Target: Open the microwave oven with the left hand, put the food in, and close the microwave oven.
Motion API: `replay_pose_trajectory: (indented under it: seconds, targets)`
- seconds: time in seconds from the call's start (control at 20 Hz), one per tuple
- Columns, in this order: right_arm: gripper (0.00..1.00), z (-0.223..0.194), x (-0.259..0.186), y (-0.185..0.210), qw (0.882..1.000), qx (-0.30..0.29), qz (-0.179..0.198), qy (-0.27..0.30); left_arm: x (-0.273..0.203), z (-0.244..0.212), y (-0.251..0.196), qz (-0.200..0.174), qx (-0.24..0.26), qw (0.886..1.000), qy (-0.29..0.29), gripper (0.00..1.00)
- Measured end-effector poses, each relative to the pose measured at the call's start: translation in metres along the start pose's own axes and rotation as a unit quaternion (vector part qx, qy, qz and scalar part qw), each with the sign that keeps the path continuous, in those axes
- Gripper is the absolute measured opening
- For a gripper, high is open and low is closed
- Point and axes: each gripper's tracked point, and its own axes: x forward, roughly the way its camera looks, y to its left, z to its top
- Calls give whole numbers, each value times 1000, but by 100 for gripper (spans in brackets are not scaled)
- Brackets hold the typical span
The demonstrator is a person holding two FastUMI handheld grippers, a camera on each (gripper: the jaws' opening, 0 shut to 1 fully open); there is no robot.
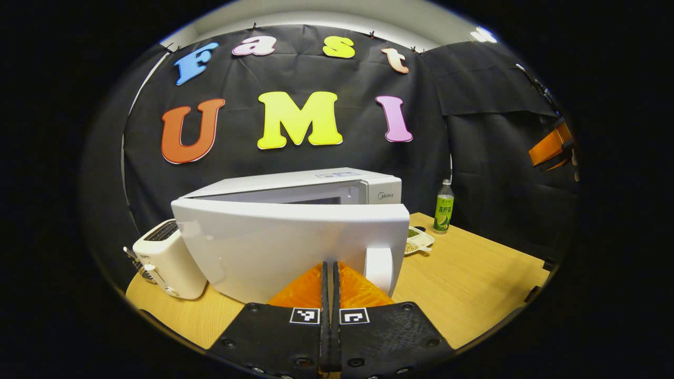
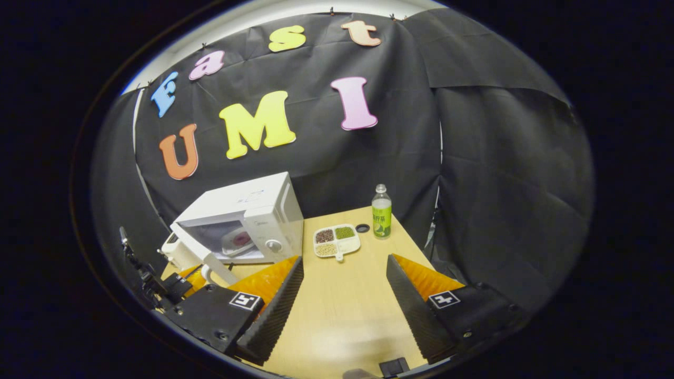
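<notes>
where the left gripper [image 1: 330, 268] points at the microwave door [image 1: 289, 247], its fingers lie pressed together with nothing between them, their tips just short of the door's outer face and beside the door handle [image 1: 379, 269]. to the left of this gripper a white toaster [image 1: 168, 260] stands on the wooden table [image 1: 474, 273]. the swung-out door hides most of the microwave [image 1: 316, 187] behind it, and the cavity is barely visible over its top edge. to the right, a divided dish [image 1: 418, 241] is half cut off by the door, with a green bottle [image 1: 443, 206] beyond it.

in the right gripper view, the right gripper [image 2: 345, 284] is spread wide and empty above bare table [image 2: 342, 305]. ahead to its left the microwave [image 2: 247, 223] stands open with a plate of food [image 2: 238, 241] inside, blurred and hard to make out. the dish [image 2: 337, 240] of grains and the bottle [image 2: 382, 218] sit ahead, near black cloth walls.
</notes>
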Motion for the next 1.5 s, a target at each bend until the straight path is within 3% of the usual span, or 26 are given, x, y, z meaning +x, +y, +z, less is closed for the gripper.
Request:
replay_pose_trajectory:
  seconds: [0.6,0.65,0.75,0.8,0.85,0.9,1.5]
  targets:
    - [100,9,16,-23,1000,20,0,20,93,9,-10,20,-13,1000,3,0]
    - [91,11,18,-25,1000,17,-2,20,100,9,-10,22,-18,1000,3,0]
    - [91,15,22,-27,1000,11,-4,20,111,11,-9,27,-20,999,5,0]
    - [100,15,23,-28,1000,8,-3,20,112,12,-7,31,-21,999,4,0]
    - [92,16,25,-28,1000,6,-4,21,113,10,-6,32,-21,999,5,0]
    - [91,17,26,-28,1000,4,-2,22,114,10,-7,31,-19,999,4,0]
    - [92,13,49,0,999,-15,37,22,119,9,-1,57,-29,998,16,0]
